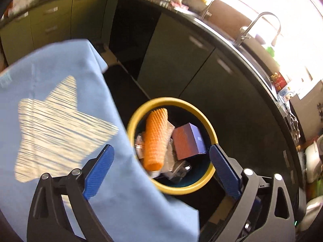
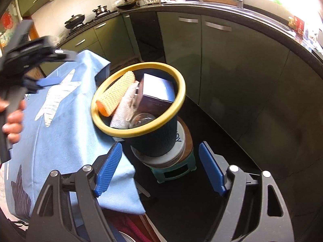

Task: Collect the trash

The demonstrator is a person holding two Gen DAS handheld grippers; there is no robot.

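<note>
A dark bin with a yellow rim (image 1: pixel 212 133) (image 2: pixel 177 109) stands beside the table. It holds an orange foam net sleeve (image 1: pixel 156 139) (image 2: pixel 117 96), a purple-brown box (image 1: pixel 188 141) (image 2: pixel 155 94), white netting (image 2: pixel 124 113) and clear plastic (image 2: pixel 144 119). My left gripper (image 1: pixel 159 173) is open and empty above the bin's near rim. My right gripper (image 2: pixel 160 169) is open and empty, lower and nearer, in front of the bin. The left gripper also shows in the right wrist view (image 2: pixel 48 81), over the table.
A table under a light blue cloth with star prints (image 1: pixel 60 121) (image 2: pixel 66 133) lies left of the bin. The bin rests on a white disc on a green stool (image 2: pixel 175 171). Green kitchen cabinets (image 2: pixel 232 70) and a dark counter with a sink tap (image 1: pixel 260 26) curve behind.
</note>
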